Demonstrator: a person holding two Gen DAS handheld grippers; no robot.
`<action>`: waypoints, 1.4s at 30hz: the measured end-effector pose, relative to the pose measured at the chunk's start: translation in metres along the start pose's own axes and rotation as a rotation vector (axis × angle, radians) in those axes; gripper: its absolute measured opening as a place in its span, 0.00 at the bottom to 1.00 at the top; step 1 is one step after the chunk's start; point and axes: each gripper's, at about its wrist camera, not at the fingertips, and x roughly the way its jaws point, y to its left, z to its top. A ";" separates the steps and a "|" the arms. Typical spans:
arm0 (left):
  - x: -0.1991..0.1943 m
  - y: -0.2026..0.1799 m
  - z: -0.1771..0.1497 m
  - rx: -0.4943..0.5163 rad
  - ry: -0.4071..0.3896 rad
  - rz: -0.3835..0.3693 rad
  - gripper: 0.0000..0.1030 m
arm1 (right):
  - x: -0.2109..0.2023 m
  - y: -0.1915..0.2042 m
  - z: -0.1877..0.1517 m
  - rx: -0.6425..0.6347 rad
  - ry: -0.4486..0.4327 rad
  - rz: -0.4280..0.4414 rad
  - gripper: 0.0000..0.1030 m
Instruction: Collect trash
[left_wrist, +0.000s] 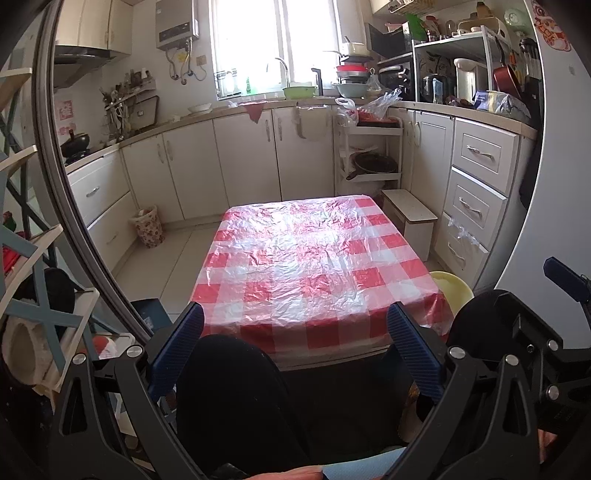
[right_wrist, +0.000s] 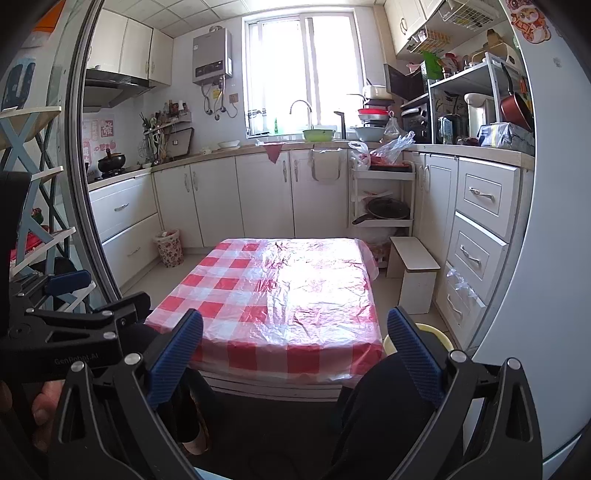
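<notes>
looking into a small kitchen from a seated spot at the near end of a low table (left_wrist: 373, 334) covered in a red and white checked plastic cloth (left_wrist: 314, 258). both grippers hover side by side above the person's dark-trousered knees, short of the table's near edge, touching nothing.

the left gripper (left_wrist: 295, 334) has its blue ribbed fingers (left_wrist: 177, 347) spread wide with nothing between them. the right gripper (right_wrist: 295, 339) is the same, fingers (right_wrist: 413, 356) spread wide and empty.

no loose trash shows on the cloth; its crinkled surface looks bare in both views. the only trash-related thing in sight is a small flowered waste bin (right_wrist: 169, 247) on the floor at the far left, standing against the white cupboards (right_wrist: 207, 203), well apart from both grippers. something pale and reddish seems to sit in its mouth, but it is too small to name.

from the fingers the bin lies far ahead and to the left, past the table's far left corner, so the left gripper is probably the nearer one. it stands upright with its opening facing up.

a yellow stool (left_wrist: 452, 288) peeks out at the table's near right corner, and a small white step stool (right_wrist: 415, 273) stands at the far right. clear plastic bags (right_wrist: 393, 146) sit on a rack by the far counter; whether they count as trash cannot be told.
</notes>
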 end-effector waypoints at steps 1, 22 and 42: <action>0.000 0.000 0.000 -0.001 0.000 0.001 0.93 | 0.000 0.000 0.000 0.000 0.001 0.001 0.93; -0.005 0.004 0.000 -0.007 -0.018 -0.004 0.93 | -0.002 -0.002 0.000 0.001 -0.001 0.004 0.93; -0.003 0.009 0.000 -0.013 -0.017 0.009 0.93 | 0.002 0.000 -0.005 0.000 0.016 0.009 0.93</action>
